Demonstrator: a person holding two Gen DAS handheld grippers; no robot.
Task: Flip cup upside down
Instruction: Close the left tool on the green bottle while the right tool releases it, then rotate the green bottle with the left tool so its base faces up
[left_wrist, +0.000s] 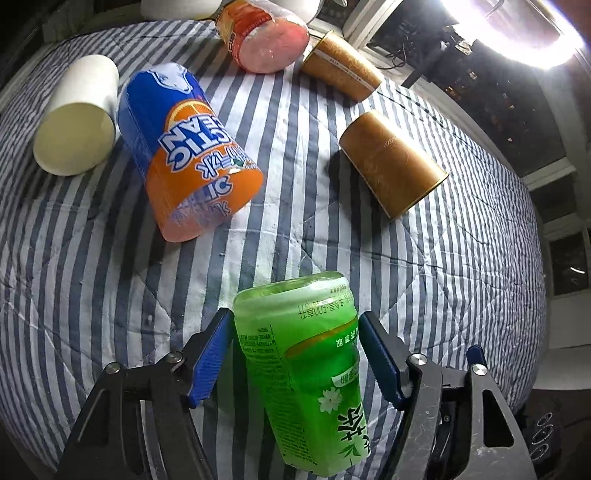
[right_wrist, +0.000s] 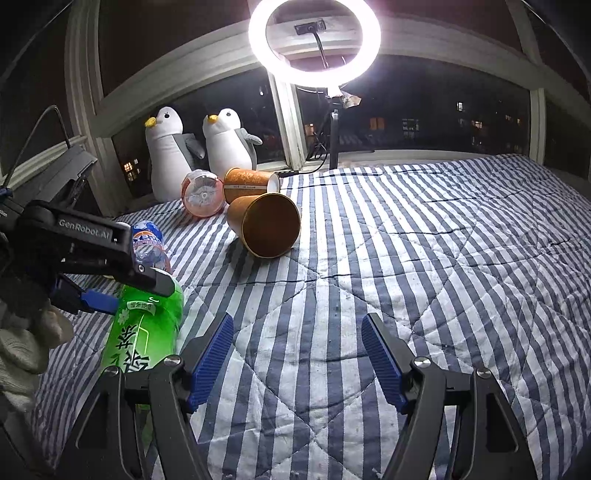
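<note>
Green translucent plastic, printed with white flowers and Chinese characters, makes up the cup (left_wrist: 306, 373) that sits between the blue-padded fingers of the left tool (left_wrist: 297, 354); the left pad lies against its wall, while the right pad looks just off it or barely touching, so whether the grip is firm I cannot tell. Its closed base points away from the camera, and in the right wrist view the same cup (right_wrist: 147, 328) stands tilted on the blue-and-white striped quilt (right_wrist: 406, 258), with the left tool (right_wrist: 110, 291) reaching in from the side and a gloved hand (right_wrist: 26, 347) behind it. The right tool (right_wrist: 297, 354) hangs above bare quilt with its jaws spread wide and nothing between them. Further off lie a blue-and-orange cup (left_wrist: 184, 147) on its side, a white paper cup (left_wrist: 79, 118) beside it with its mouth toward the camera, a pink plastic cup (left_wrist: 264, 37), and two brown paper cups (left_wrist: 391, 162) (left_wrist: 341, 66), all tipped over. Two plush penguins (right_wrist: 166, 151) (right_wrist: 227, 140) stand at the window, and a ring light (right_wrist: 314, 42) glows above the sill.
</note>
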